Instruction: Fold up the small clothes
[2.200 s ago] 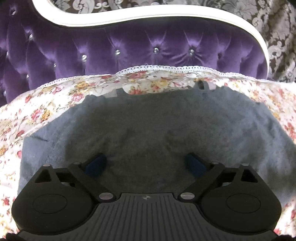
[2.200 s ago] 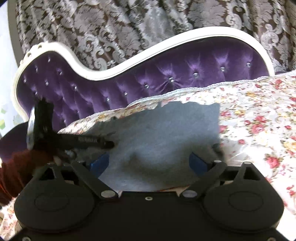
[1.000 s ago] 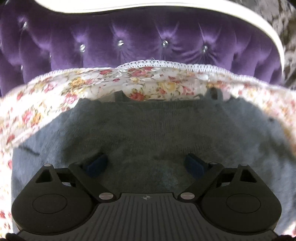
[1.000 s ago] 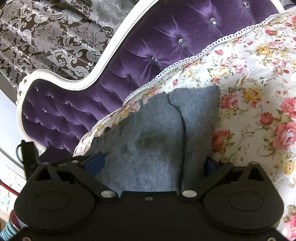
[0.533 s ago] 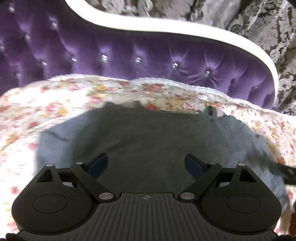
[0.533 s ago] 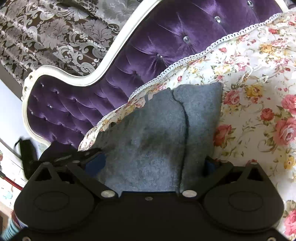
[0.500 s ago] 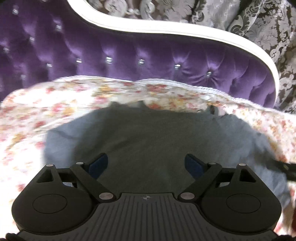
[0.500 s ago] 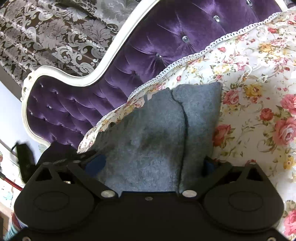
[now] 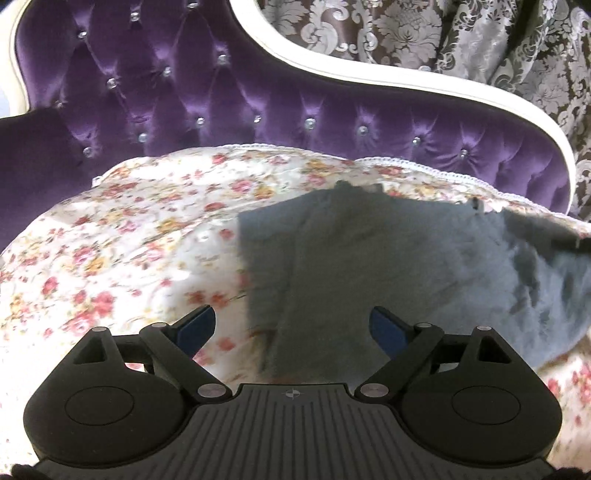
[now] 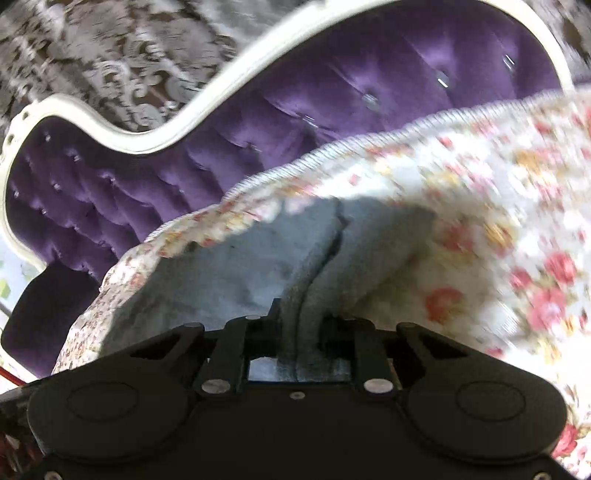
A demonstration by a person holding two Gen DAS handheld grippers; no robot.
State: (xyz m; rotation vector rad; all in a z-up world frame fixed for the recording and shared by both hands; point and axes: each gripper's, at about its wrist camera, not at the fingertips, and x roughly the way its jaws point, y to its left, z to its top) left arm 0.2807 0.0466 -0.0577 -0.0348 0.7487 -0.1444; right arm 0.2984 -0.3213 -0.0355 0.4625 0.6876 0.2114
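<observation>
A small grey knit garment (image 9: 373,258) lies on a floral bedspread (image 9: 122,236), its left side folded to a straight edge. My left gripper (image 9: 291,328) hangs open over that left edge, its blue pads clear of the cloth. In the right wrist view the same grey garment (image 10: 258,266) is bunched up between the fingers of my right gripper (image 10: 301,325). Its jaws are closing and pinch a fold of the cloth, which rises in a ridge from the bed. At the right edge of the left wrist view a dark gripper finger (image 9: 569,243) touches the garment's lifted side.
A purple tufted headboard (image 9: 258,103) with a white frame (image 9: 406,85) stands behind the bed, patterned grey curtains (image 9: 424,33) beyond it. The bedspread has a white lace hem (image 10: 369,147). Bare floral bedspread lies to the garment's left.
My right gripper has closed on the garment's edge and lifted it a little. My left gripper has slid left, from over the middle of the garment to its left edge, staying open.
</observation>
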